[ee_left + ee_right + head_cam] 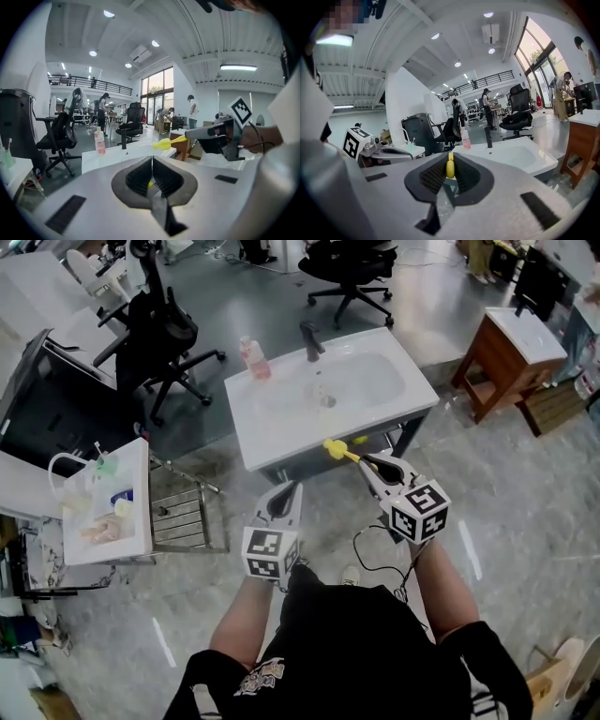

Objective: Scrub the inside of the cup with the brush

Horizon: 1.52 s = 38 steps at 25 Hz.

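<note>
A yellow brush [336,449] sticks out toward the white sink [281,442], held by its handle in my shut right gripper [364,462]. In the right gripper view that yellow handle [450,168] sits pinched between the ribbed pads. My left gripper [292,487] hangs shut beside it, a little short of the sink's front edge, with nothing visibly held. A faint clear cup [322,395] seems to stand in the basin near the drain. The left gripper view shows the right gripper [187,135] with the brush head [162,144] over the sink rim [117,157].
A black faucet [310,338] and a pink bottle [253,358] stand at the sink's back. A side table [141,521] with toiletries and a metal rack [183,517] are at the left. Office chairs [159,334] and a wooden cabinet [511,348] stand beyond.
</note>
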Tool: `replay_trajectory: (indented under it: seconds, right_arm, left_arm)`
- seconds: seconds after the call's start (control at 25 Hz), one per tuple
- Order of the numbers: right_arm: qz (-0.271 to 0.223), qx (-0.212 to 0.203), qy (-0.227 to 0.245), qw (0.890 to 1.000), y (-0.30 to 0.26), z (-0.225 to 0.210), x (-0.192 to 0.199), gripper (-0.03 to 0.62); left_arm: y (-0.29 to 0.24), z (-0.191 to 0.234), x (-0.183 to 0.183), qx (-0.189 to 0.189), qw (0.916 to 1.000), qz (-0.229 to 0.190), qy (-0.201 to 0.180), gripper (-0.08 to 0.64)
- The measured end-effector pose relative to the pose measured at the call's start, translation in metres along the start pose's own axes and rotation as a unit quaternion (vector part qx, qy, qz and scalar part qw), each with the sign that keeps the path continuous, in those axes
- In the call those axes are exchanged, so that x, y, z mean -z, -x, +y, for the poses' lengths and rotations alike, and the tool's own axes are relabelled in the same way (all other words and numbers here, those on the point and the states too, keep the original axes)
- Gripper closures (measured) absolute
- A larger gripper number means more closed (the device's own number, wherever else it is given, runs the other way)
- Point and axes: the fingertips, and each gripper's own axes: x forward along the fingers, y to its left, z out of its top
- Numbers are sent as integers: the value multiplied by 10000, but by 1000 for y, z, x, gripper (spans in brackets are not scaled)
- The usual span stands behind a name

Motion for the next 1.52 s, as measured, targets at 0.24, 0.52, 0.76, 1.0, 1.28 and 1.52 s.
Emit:
replay_trajectory:
  seconds: [0.24, 0.52, 0.76, 1.0, 1.28, 1.52]
  right_arm:
    - [-68, 19, 35, 10000, 2, 5, -2, 555]
    - [-71, 77, 41, 9999, 1, 7, -4, 555]
    - [-49, 79, 24, 10000, 1, 9, -2, 555]
    - [-94, 33, 13, 9999, 1, 12, -4, 555]
    - [-85, 12, 41, 10000, 4, 18, -1, 555]
    - [-68, -45, 85, 9999, 7, 23, -2, 555]
  left_arm:
    - [3, -1, -5, 47, 10000, -64, -30, 554]
    - [6, 2, -9, 89, 9999, -138, -3, 554]
    - [11, -2, -10, 114, 9998, -144, 4, 554]
    - [16, -3, -10, 98, 9998, -156, 37, 554]
    - [20, -7, -6, 109, 9997, -191, 100, 554]
    - [25, -10, -10, 71, 9996, -253, 104, 554]
